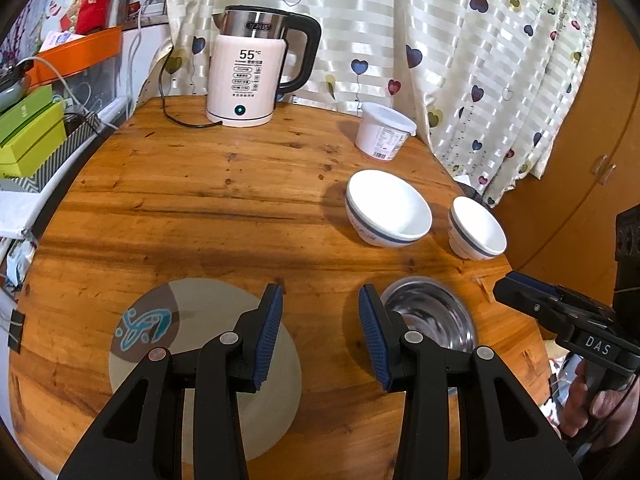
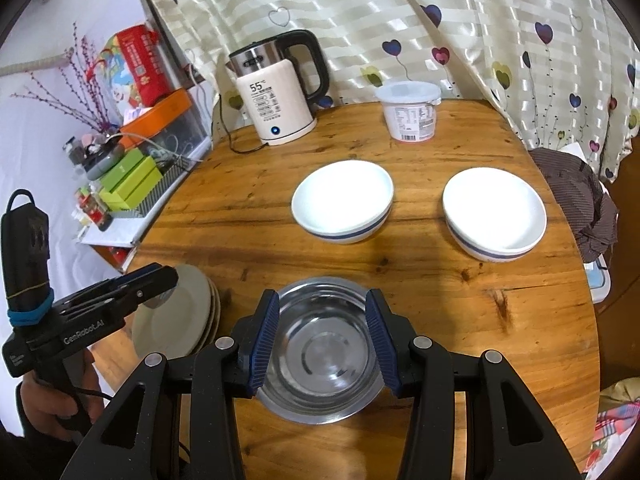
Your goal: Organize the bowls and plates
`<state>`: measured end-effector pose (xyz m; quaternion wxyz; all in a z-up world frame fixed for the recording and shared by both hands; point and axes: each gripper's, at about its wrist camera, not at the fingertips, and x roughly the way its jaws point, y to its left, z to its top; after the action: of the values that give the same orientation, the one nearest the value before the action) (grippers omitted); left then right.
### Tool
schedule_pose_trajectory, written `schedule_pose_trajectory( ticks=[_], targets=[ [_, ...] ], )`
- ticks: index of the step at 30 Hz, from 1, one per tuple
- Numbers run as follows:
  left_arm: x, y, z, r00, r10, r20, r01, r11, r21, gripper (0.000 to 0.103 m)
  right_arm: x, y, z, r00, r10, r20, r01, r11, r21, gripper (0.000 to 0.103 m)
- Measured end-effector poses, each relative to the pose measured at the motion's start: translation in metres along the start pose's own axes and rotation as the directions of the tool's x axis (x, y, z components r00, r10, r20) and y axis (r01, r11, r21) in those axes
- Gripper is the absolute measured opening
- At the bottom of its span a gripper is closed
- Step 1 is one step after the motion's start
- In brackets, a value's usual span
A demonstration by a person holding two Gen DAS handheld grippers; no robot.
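On the round wooden table, the right gripper hangs above a steel bowl, its blue-padded jaws apart and framing the rim at the bowl's nine and three o'clock; whether the pads touch the metal is hard to judge from this angle, though they appear to float clear of it. From the steel bowl, one white bowl with a blue band sits at twelve o'clock and a second white bowl at about two o'clock. A stack of grey plates lies at the steel bowl's nine o'clock. In the left wrist view the left gripper hovers with its jaws apart and nothing between them, over bare wood between the top plate and the steel bowl. An electric kettle and a lidded white tub stand at the table's far edge.
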<state>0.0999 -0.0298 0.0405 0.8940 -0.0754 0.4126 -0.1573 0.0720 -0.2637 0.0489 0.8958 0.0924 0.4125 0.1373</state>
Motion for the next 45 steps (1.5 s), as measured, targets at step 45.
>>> schedule_pose_trajectory(
  ticks=[45],
  targets=[
    [0.144,-0.033,0.069,0.981,-0.103,-0.162,0.091,0.993,-0.078,0.038,0.11,-0.061,0.068,0.997,-0.019,-0.071,0.029,0.988,0.151,0.019]
  ],
)
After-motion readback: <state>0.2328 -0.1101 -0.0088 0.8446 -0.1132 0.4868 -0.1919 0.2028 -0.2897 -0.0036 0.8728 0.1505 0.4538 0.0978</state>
